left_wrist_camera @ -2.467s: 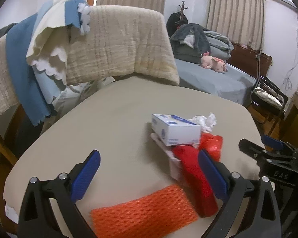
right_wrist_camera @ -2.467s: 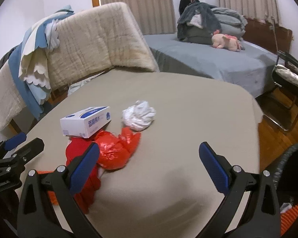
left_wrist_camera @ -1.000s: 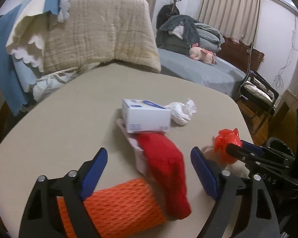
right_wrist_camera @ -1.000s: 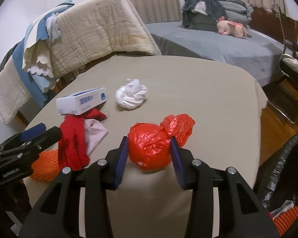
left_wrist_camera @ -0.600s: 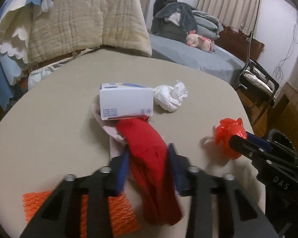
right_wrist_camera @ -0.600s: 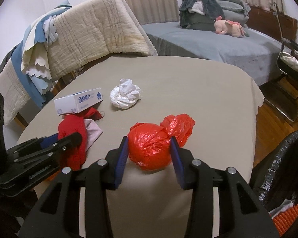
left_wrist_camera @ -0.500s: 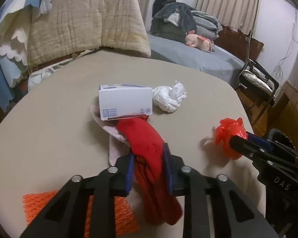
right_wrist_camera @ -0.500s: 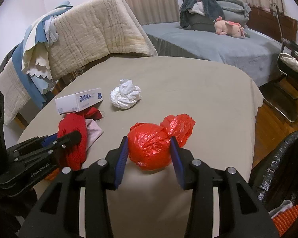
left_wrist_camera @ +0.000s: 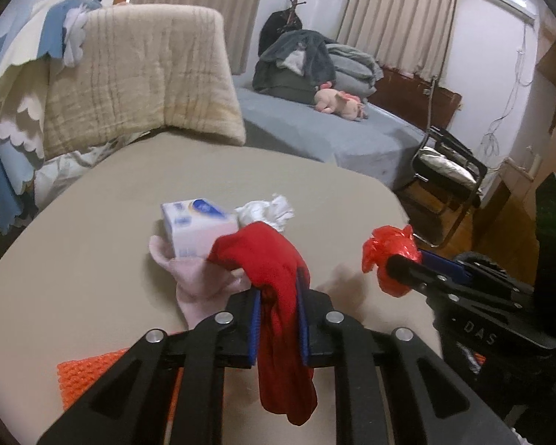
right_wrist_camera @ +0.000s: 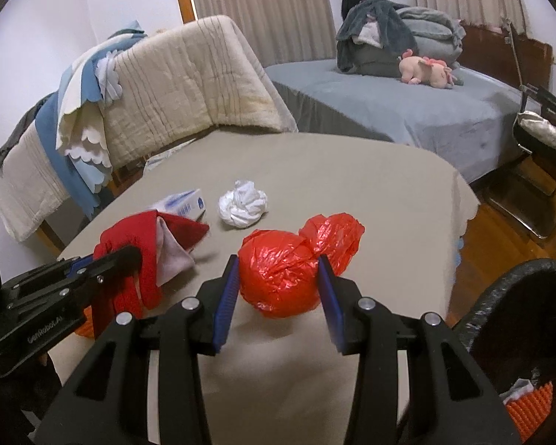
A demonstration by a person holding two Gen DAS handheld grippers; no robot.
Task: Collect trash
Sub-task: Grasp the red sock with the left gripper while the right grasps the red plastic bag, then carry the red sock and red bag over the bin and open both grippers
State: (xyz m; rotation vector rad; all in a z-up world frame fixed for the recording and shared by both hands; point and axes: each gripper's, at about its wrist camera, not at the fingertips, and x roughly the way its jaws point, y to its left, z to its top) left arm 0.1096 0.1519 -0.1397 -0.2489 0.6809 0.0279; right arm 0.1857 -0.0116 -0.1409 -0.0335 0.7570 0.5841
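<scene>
Two grippers, each loaded with one piece of trash.

Left gripper (left_wrist_camera: 278,328): jaws closing, blue pads pinching a limp red knitted cloth (left_wrist_camera: 278,296) near its middle. Its long axis runs along the fingers; one end drapes forward over a pale pink cloth (left_wrist_camera: 196,278), the other hangs down toward the camera. The pink cloth appears to cling to the red one; whether it is lifted clear cannot be told.

Right gripper (right_wrist_camera: 280,298): jaws part-spread and pressed on both sides of a crumpled red plastic bag (right_wrist_camera: 281,274), its knotted tail (right_wrist_camera: 333,235) pointing away from the fingers.

Black-lined trash bin (right_wrist_camera: 500,296): beside and below the table's edge, at the lower right of the right wrist view, already holding orange mesh. It lies to the right of both loads, so the right gripper is judged the nearer and first to drop.

Left on the beige tablecloth (right_wrist_camera: 352,185), outward from the jaws: orange foam mesh sleeve (left_wrist_camera: 89,374) close under the left gripper; white-and-blue cardboard box (left_wrist_camera: 196,226) just beyond the cloths; crumpled white tissue wad (right_wrist_camera: 242,204) beside the box.
</scene>
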